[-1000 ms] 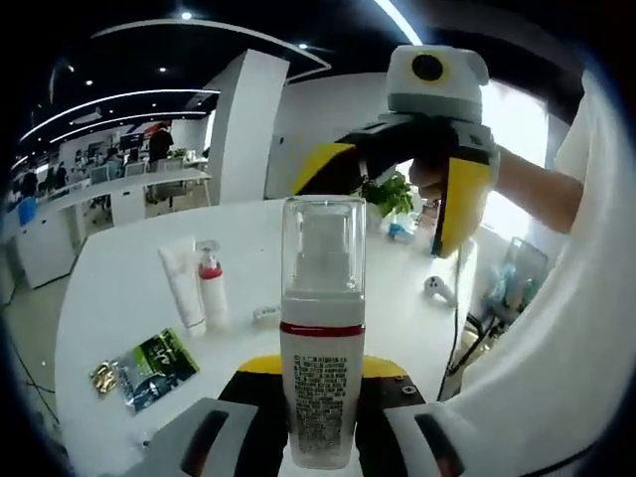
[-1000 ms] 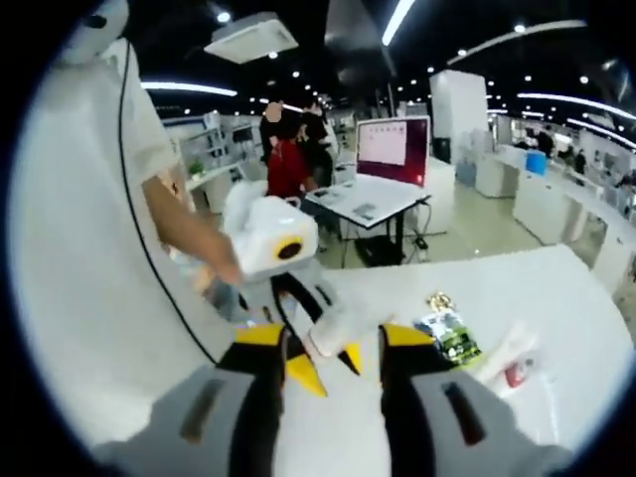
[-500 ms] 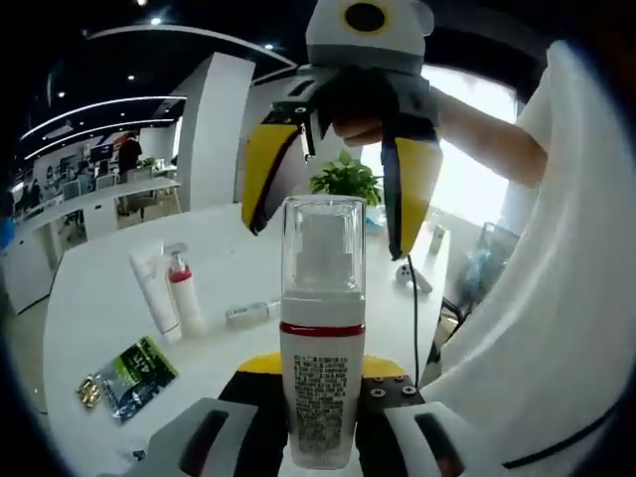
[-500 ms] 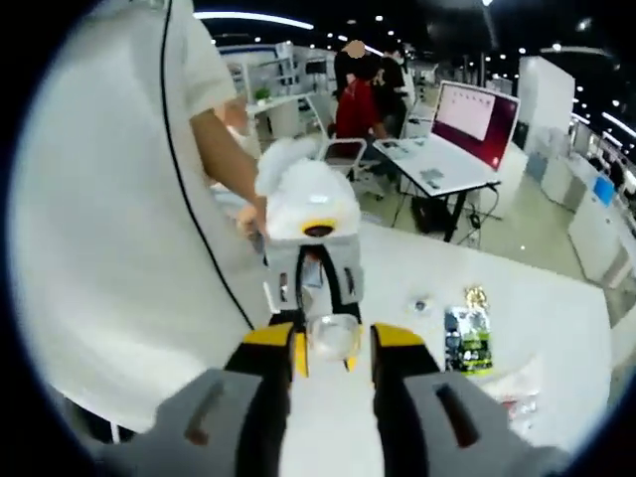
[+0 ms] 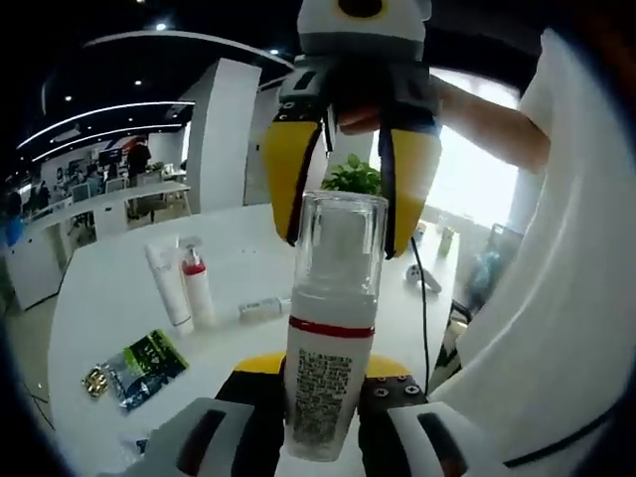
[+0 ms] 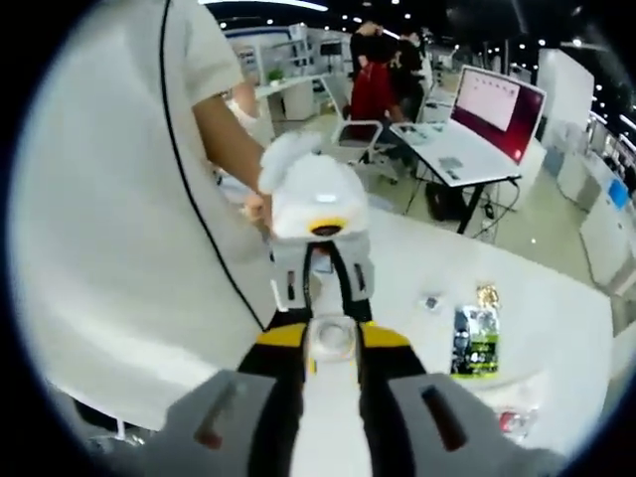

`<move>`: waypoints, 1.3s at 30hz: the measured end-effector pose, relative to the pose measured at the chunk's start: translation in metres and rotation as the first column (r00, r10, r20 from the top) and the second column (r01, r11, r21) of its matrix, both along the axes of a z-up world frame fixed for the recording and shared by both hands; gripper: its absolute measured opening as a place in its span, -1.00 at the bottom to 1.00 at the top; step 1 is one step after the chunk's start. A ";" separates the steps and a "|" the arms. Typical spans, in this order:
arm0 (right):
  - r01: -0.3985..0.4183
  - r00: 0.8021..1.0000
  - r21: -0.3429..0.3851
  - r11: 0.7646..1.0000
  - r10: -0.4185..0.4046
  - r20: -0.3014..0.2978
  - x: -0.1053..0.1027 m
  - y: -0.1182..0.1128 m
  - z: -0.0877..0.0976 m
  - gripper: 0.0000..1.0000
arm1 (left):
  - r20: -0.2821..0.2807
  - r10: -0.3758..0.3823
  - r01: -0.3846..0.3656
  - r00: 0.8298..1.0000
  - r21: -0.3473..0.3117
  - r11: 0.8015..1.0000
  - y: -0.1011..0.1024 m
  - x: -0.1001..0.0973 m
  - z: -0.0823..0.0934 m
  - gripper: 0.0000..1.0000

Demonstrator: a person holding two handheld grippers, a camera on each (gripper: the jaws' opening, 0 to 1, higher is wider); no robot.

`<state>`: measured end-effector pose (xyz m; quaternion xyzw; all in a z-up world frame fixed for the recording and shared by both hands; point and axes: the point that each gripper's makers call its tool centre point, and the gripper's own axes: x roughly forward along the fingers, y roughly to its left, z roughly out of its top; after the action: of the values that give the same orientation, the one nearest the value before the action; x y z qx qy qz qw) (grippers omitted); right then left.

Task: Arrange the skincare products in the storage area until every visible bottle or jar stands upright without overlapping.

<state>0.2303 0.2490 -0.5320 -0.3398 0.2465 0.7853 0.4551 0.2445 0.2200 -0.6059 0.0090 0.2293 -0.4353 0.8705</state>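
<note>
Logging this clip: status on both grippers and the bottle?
Left gripper shut on pump bottle, upright. Right gripper jaws astride its clear cap, grip unconfirmed. Tube and red-collared bottle on table, nothing blocking.

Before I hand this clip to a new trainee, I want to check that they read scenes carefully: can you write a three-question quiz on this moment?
1. True or false: the left gripper holds the pump bottle upright by its lower body.
2. The right gripper has its yellow jaws on either side of which part of the pump bottle?
A. its clear cap
B. its printed label
C. its base
3. Fill in: on the white table, a white tube and a red-collared bottle stand ____ each other.

Key: 1 true; 2 A; 3 beside.
</note>
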 end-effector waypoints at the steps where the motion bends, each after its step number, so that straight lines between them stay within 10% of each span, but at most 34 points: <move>1: 0.003 1.000 -0.004 1.000 -0.003 0.001 0.001 0.000 -0.001 -0.61 | 0.001 0.002 -0.002 1.000 0.002 1.000 0.001 0.000 -0.001 -0.45; 9: 0.061 0.995 -0.075 0.995 -0.054 0.081 0.024 0.007 -0.019 -0.61 | -0.002 0.063 -0.063 0.998 0.089 0.994 0.024 0.000 -0.028 -0.06; 24: 0.333 0.930 -0.215 0.918 -0.283 0.235 0.122 -0.002 -0.082 -0.61 | -0.028 0.102 -0.099 0.994 0.087 0.991 0.053 -0.006 -0.030 -0.06; 39: 0.401 0.892 -0.236 0.885 -0.317 0.323 0.184 0.004 -0.125 -0.61 | -0.044 0.105 -0.102 0.993 0.080 0.992 0.057 -0.025 -0.026 -0.07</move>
<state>0.4147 0.2531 -0.6565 -0.4577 0.3548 0.5855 0.5674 0.2198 0.2769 -0.6318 0.0205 0.2671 -0.3804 0.8852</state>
